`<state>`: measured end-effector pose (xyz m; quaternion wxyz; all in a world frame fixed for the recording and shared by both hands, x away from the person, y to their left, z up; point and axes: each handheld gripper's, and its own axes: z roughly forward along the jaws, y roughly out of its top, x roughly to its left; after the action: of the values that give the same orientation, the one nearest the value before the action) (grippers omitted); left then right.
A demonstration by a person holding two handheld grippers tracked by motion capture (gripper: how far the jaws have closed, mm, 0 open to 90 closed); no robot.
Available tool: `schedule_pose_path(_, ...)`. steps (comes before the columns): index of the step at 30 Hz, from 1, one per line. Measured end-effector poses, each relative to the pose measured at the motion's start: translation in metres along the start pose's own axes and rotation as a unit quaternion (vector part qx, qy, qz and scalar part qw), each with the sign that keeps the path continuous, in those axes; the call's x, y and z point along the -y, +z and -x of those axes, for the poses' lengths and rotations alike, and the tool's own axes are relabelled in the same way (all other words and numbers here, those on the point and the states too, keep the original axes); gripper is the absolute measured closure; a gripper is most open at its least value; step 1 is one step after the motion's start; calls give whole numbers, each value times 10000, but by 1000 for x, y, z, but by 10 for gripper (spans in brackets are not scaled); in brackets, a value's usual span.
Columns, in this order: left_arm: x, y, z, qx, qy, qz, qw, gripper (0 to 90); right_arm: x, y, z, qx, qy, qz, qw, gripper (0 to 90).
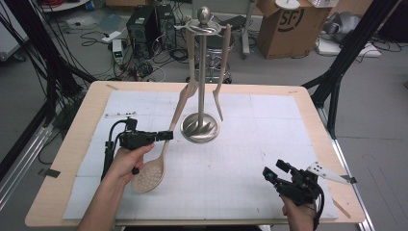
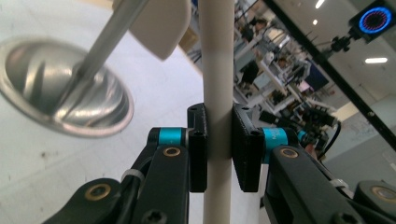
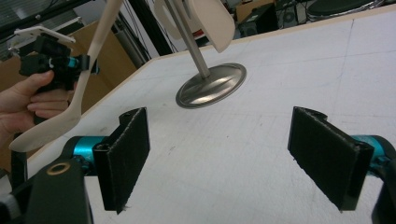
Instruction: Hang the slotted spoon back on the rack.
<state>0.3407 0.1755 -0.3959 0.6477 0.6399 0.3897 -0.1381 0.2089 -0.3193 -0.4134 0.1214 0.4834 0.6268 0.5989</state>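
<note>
Spoon [image 1: 161, 155] hangs tilted beside the stand [image 1: 200, 126], bowl low over the desk [image 1: 250, 159]; your left claw [image 1: 166, 135] clamps mid-handle for control, while your right claw [image 1: 269, 174] waits agape, well apart.

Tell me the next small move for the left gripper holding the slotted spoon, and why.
Probably lift the slotted spoon higher toward the stand's top ring. The left gripper is clamped on its handle, the spoon hangs tilted beside the stand, unhooked, and the right gripper waits open, apart.
</note>
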Motion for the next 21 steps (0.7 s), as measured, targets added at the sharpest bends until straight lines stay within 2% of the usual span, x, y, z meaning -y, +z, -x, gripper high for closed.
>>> schedule_pose_path(4,0,-1,6,-79,288,77,9995,780,0,0,1,0,-21,-1,10000,198)
schedule_pose_path(7,0,-2,10,-1,345,153,9993,780,0,0,1,1,-17,-17,10000,198)
schedule_pose_path(11,-2,-5,15,97,418,377,9984,780,0,1,1,6,-40,-7,10000,198)
schedule_pose_path(14,-4,-7,20,182,460,589,9970,780,0,1,1,5,-28,-13,10000,199)
schedule_pose_path(17,-9,-7,29,155,613,712,9955,780,0,1,0,2,-21,-29,10000,198)
schedule_pose_path(21,-19,-7,46,213,846,980,9914,782,0,1,0,8,-34,-9,10000,198)
